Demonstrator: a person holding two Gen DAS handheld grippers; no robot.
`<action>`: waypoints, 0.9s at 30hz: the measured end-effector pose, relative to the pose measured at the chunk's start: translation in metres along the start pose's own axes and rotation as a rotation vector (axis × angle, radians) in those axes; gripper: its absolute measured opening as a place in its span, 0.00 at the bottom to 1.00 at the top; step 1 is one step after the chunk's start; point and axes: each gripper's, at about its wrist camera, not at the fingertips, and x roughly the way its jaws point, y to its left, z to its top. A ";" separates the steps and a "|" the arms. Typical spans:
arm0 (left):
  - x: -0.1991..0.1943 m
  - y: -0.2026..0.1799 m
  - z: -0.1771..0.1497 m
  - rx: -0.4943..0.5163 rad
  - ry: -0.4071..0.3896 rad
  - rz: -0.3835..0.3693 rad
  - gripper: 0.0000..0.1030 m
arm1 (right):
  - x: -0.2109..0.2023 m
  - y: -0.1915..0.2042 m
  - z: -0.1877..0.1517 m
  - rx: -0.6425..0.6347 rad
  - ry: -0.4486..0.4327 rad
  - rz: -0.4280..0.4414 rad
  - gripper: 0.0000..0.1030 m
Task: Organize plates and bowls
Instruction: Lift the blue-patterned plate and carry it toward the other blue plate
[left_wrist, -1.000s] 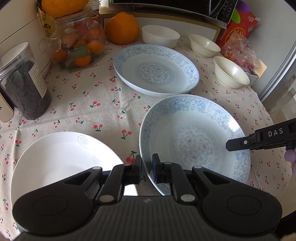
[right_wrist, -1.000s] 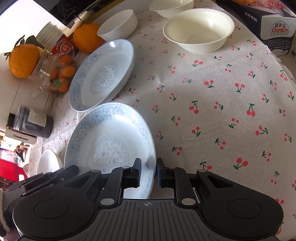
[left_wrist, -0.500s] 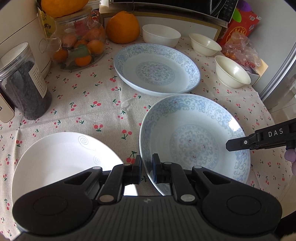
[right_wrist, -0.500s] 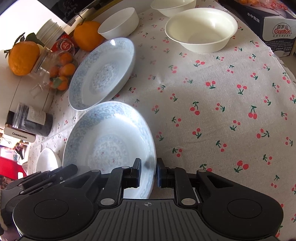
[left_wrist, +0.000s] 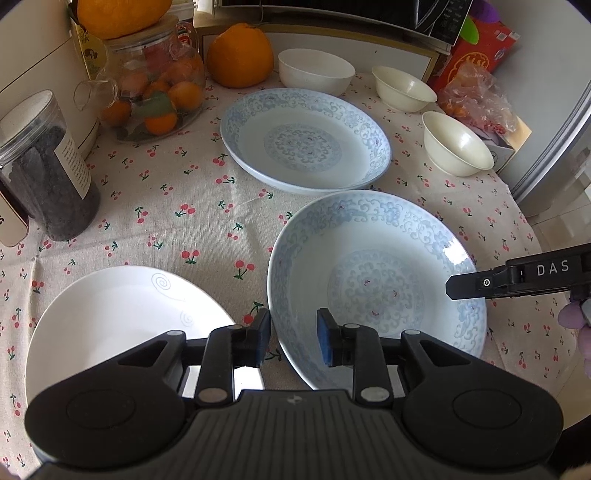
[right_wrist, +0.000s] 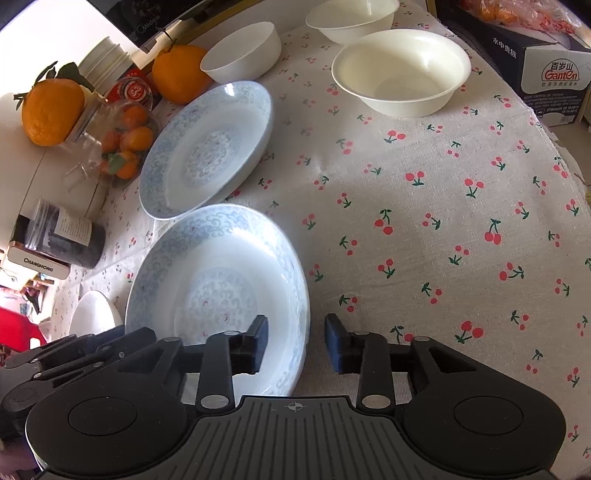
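Note:
A blue-patterned plate (left_wrist: 376, 288) (right_wrist: 218, 288) lies on the cherry-print cloth between both grippers. My left gripper (left_wrist: 294, 338) straddles its near-left rim. Its jaws are opening and its pads stand off the rim. My right gripper (right_wrist: 295, 334) straddles the opposite rim, likewise opening, with a gap at each pad. It shows as a black finger (left_wrist: 517, 280) in the left wrist view. A second blue plate (left_wrist: 306, 138) (right_wrist: 207, 147) sits farther back. A white plate (left_wrist: 122, 325) lies at the left. Three white bowls (left_wrist: 314, 70) (left_wrist: 402, 88) (left_wrist: 456, 144) stand behind.
A glass jar of small oranges (left_wrist: 155, 96), a dark-filled jar (left_wrist: 48, 173) and a large orange (left_wrist: 240, 55) stand at the back left. A water-bottle carton (right_wrist: 546, 74) is at the far right. The table edge (left_wrist: 524, 221) curves along the right.
Both grippers' jaws were shut on the near blue plate's rim and have now spread apart off it. Neither hand has moved, and the plate stays where it was.

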 end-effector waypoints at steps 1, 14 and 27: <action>-0.001 0.000 0.001 -0.008 0.004 0.005 0.33 | -0.002 0.000 0.000 0.002 -0.007 -0.001 0.51; -0.023 -0.013 0.026 -0.034 -0.065 0.061 0.95 | -0.033 0.013 0.026 -0.024 -0.124 0.030 0.88; -0.007 -0.008 0.070 -0.095 -0.141 0.154 1.00 | -0.026 0.027 0.066 -0.073 -0.167 -0.005 0.90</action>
